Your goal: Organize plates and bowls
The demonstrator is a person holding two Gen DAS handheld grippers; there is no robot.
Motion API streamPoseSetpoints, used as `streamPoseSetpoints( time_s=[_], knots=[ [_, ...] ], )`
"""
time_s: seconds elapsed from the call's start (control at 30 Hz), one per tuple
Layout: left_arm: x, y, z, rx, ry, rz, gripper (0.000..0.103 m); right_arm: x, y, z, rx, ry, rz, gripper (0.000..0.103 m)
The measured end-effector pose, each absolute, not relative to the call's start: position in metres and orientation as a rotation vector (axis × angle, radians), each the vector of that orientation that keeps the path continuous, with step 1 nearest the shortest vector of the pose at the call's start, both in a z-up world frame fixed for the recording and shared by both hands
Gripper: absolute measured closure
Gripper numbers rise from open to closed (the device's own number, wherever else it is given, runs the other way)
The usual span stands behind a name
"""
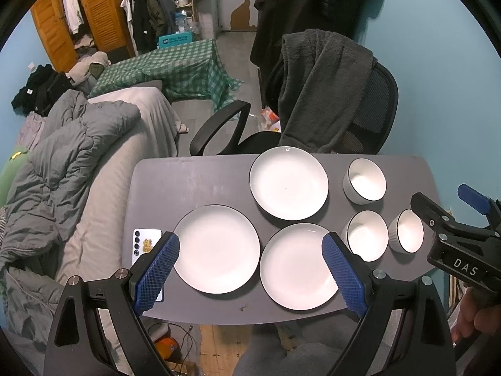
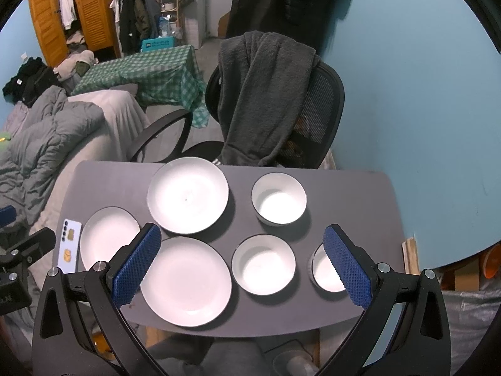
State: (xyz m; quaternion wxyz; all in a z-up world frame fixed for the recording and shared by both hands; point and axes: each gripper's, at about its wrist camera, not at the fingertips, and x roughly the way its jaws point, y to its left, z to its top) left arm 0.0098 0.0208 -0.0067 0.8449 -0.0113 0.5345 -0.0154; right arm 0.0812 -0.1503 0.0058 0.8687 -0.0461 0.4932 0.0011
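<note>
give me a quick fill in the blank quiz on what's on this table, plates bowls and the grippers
1. The grey table holds ____ white plates, such as the far plate.
2. It also holds ____ white bowls, such as the far bowl.
3. The phone lies by the table's ____ edge.
4. The left gripper and right gripper both have jaws that are ____.

Missing words: three; three; left; open

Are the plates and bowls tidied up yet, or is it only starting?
Only starting. Nothing looks stacked: the three plates lie flat and apart on the grey table, and the three bowls stand separately beside them. Nothing is in hand; the left gripper and right gripper hover with jaws open. All the gathering is left.
</note>
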Motion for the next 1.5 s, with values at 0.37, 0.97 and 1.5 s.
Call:
streamPoseSetpoints(
  time_s=[0.37, 0.97, 1.5],
  knots=[
    [0.008, 0.024, -0.01, -0.032, 1.14, -0.042, 0.009, 0.082, -0.151, 0.006, -0.099, 1.034, 0.003, 0.001],
    [-0.003, 0.039, -0.042, -0.091, 1.168, -0.049, 0.009, 0.074, -0.157, -0.016, -0.063, 1.069, 0.046, 0.001],
    [-0.014, 0.034, -0.137, -0.087, 1.252, -0.065, 0.009, 0.04, -0.171, -0.118, -0.077, 1.206, 0.141, 0.001]
  ],
)
